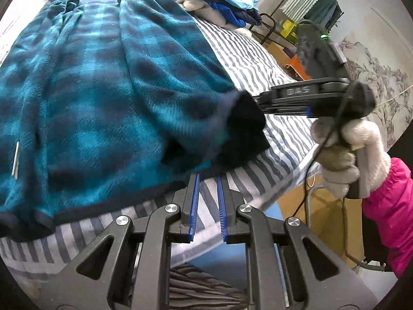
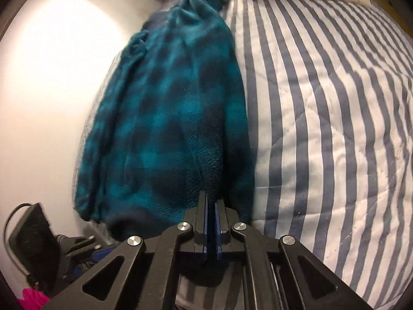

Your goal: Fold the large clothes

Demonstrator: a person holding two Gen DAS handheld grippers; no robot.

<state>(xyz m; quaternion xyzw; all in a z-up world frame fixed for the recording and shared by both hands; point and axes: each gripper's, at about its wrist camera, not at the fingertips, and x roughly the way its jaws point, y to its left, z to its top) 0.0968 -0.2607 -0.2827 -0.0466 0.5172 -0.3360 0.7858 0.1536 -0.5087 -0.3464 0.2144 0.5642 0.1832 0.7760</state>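
Observation:
A teal and dark blue plaid fleece garment (image 1: 98,98) lies spread on the striped bed (image 1: 247,59). My left gripper (image 1: 207,180) is open and empty, its tips just at the garment's dark hem. My right gripper (image 1: 260,102) comes in from the right and is shut on the dark cuff of the sleeve (image 1: 242,118), holding it lifted above the bed. In the right wrist view the right gripper (image 2: 212,199) is pinched on the fleece (image 2: 165,118), which hangs stretched away from it.
A pile of blue and white clothes (image 1: 214,2) lies at the far end of the bed. A metal rack (image 1: 309,0) and coloured boxes (image 1: 289,28) stand on the floor to the right. A white wall (image 2: 51,77) is beside the bed.

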